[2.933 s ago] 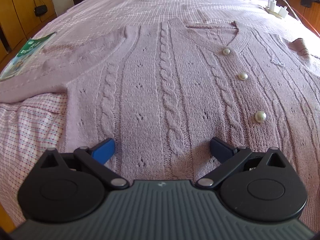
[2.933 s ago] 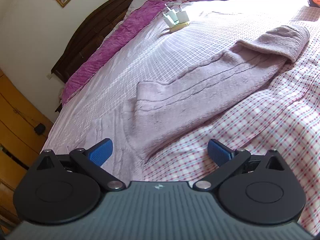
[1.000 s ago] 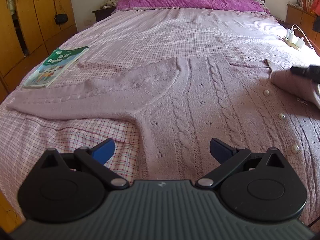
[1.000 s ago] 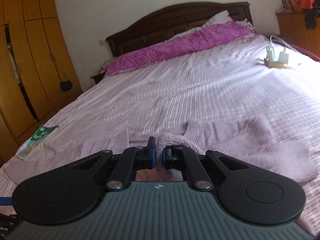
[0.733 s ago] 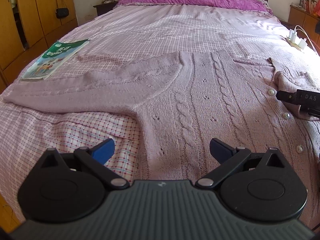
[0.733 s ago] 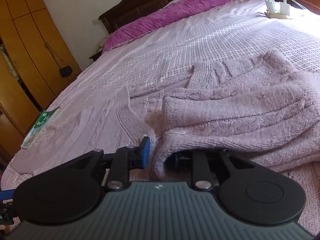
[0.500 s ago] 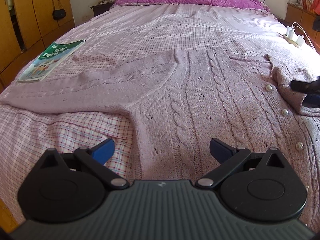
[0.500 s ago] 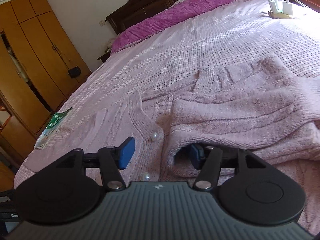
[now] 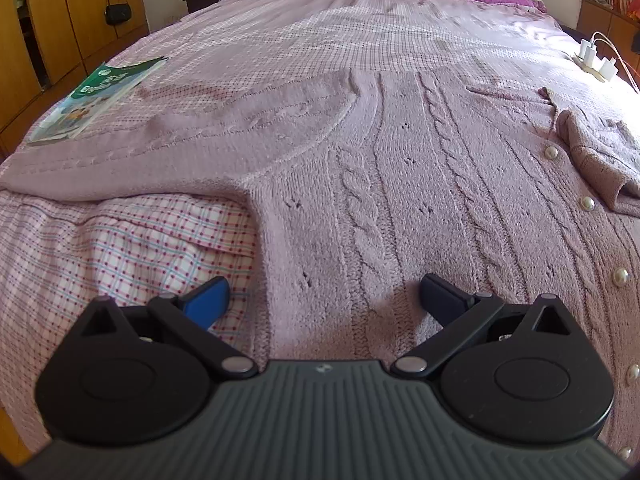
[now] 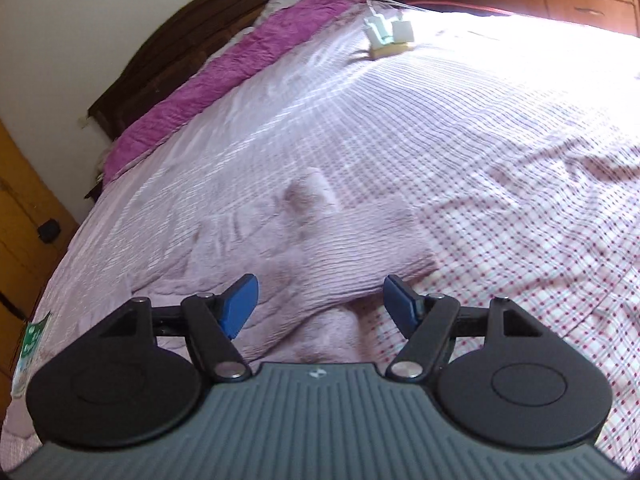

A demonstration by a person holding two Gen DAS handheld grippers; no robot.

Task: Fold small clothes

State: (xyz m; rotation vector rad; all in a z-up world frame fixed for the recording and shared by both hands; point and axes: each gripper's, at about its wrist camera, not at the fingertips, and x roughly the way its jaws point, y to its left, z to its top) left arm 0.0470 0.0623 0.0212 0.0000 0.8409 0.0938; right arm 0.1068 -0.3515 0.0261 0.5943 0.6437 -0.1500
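Both tongs stood wide open, empty: left gripper (image 9: 323, 296) over the cardigan (image 9: 400, 184) hem, right gripper (image 10: 320, 302) above its folded side. Cardigan lay flat on the bed (image 9: 360, 32). One sleeve (image 9: 596, 160) folded in; the other (image 9: 160, 148) still spread. Most folding remained.

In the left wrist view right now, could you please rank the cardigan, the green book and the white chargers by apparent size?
1. cardigan, by far the largest.
2. green book.
3. white chargers, smallest, though they lie farther off, so their true size is unsure.
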